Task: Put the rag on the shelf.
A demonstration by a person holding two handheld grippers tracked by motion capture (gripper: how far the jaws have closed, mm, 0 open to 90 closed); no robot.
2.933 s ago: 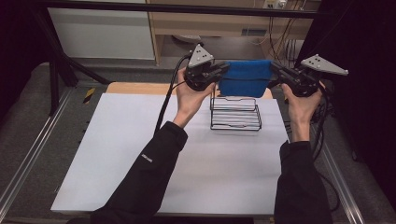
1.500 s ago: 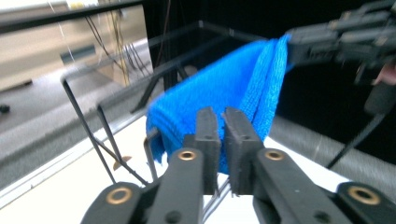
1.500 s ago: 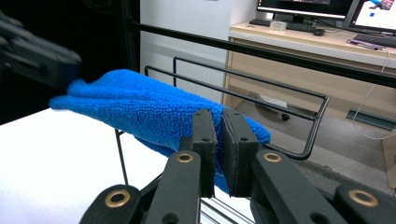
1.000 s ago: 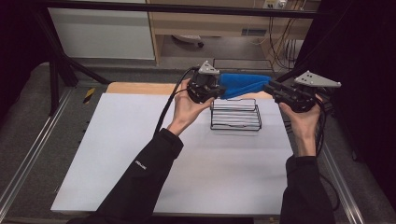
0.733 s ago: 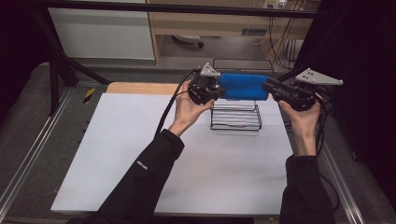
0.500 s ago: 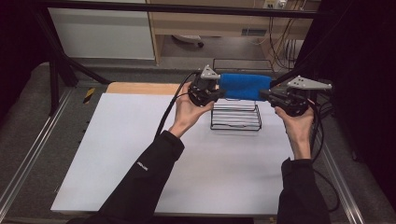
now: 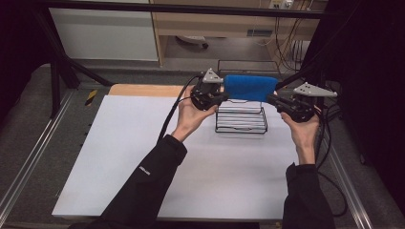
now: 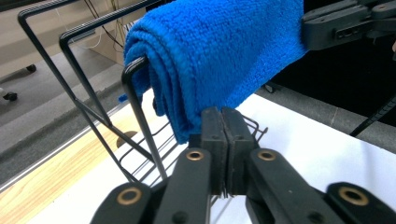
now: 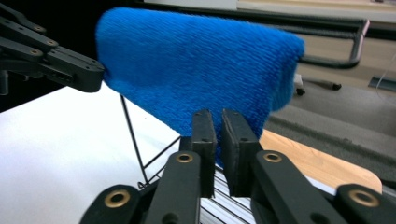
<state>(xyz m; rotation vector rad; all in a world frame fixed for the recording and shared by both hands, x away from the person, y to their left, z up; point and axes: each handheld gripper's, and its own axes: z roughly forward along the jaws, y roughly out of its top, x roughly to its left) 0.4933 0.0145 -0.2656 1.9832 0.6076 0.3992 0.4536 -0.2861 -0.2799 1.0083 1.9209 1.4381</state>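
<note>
Gripped at both ends by the closed left gripper (image 7: 220,98) and right gripper (image 7: 273,100), folded blue terry towel (image 7: 250,87) held taut over the black wire rack (image 7: 241,117) near the tabletop's far edge for draping.

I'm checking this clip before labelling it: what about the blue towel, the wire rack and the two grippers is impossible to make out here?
- Folded blue terry towel: in the high view it covers the black wire rack's top rails, so contact is unclear.
- Left gripper: its pads hide the pinched towel edge.
- Right gripper: a slit between pads; towel blurred, grip unclear.

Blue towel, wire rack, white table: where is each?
blue towel (image 7: 250,87), high view, middle of its front face.
wire rack (image 7: 240,122), high view, its front wires.
white table (image 7: 200,171), high view, bare top.
</note>
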